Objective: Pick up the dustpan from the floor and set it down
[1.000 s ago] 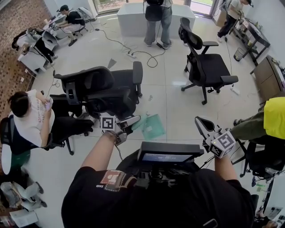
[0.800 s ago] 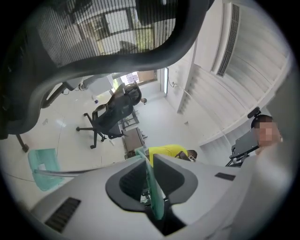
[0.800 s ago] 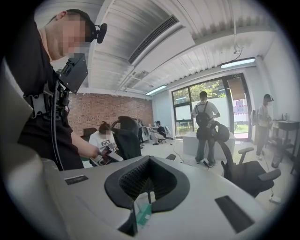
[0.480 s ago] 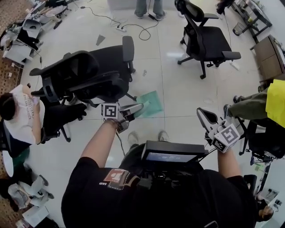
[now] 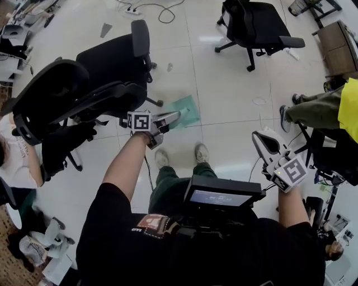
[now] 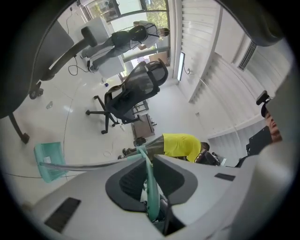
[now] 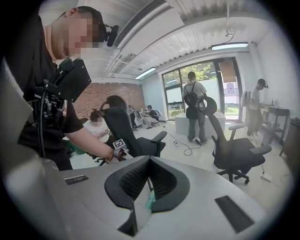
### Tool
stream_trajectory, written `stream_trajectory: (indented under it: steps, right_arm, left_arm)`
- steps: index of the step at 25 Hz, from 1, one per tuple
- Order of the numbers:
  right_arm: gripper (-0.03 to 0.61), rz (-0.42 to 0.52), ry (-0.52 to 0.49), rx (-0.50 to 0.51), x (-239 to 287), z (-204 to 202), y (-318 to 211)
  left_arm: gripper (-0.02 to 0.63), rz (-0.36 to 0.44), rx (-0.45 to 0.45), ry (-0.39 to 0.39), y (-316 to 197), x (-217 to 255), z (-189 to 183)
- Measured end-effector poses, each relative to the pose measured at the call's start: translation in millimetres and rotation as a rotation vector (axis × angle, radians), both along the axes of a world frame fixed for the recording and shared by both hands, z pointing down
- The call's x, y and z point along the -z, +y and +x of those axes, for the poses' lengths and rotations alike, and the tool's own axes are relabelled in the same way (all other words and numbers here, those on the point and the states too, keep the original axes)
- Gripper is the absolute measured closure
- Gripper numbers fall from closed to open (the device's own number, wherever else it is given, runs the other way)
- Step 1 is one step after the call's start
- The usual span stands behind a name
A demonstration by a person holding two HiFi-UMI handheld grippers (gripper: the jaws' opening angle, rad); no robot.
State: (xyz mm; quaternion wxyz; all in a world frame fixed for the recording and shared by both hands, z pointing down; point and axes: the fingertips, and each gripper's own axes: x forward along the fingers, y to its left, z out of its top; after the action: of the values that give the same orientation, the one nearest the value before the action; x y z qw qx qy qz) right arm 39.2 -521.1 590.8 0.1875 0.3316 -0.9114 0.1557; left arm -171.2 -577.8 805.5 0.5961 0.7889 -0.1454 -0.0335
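Observation:
The dustpan (image 5: 183,108) is teal, with a thin metal rod and a teal grip. My left gripper (image 5: 173,117) is shut on that grip, with the scoop held out ahead of it over the white tile floor. In the left gripper view the teal grip (image 6: 149,187) runs between the jaws of the left gripper (image 6: 143,152), and the rod leads left to the scoop (image 6: 49,159). Whether the scoop touches the floor I cannot tell. My right gripper (image 5: 262,139) is at the right, shut and empty; in its own view the right gripper (image 7: 149,159) has its jaws together.
A black office chair (image 5: 106,67) stands close left of the dustpan, another chair (image 5: 257,22) at the far right. A seated person in yellow (image 5: 349,106) is at the right edge. My own shoes (image 5: 162,158) are just below the dustpan. A power strip (image 5: 134,11) with cable lies far back.
Both grippers have sunk toward the floor and the view has tipped further down. The dustpan has stayed in the left gripper and come lower with it.

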Motion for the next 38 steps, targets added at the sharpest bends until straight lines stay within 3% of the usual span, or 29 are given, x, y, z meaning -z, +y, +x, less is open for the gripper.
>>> stream_trajectory:
  steps: [5, 11, 15, 20, 23, 30, 38]
  right_arm:
    - [0.569, -0.030, 0.009, -0.014, -35, 14, -2]
    - [0.569, -0.055, 0.010, -0.030, -53, 28, 0]
    - [0.569, -0.062, 0.004, -0.043, -58, 31, 0]
    - [0.569, -0.062, 0.002, -0.033, -53, 30, 1]
    - [0.569, -0.048, -0.001, -0.032, -41, 25, -1]
    - [0.569, 0.002, -0.021, -0.029, 0, 8, 8]
    - [0.569, 0.082, -0.086, 0.005, 86, 24, 25]
  left_arm:
    - [0.548, -0.036, -0.026, -0.063, -9, -60, 12]
    - [0.536, -0.109, -0.034, -0.209, 3, -125, -3]
    - [0.535, -0.108, 0.042, -0.218, -3, -134, -28]
    - [0.529, -0.079, 0.055, -0.348, 0, -135, -40]
    - [0.488, -0.051, 0.064, -0.392, 0, -121, -40]
    - [0.436, 0.047, 0.205, -0.455, -2, -67, -73]
    - [0.436, 0.217, 0.333, -0.374, 64, 103, -82]
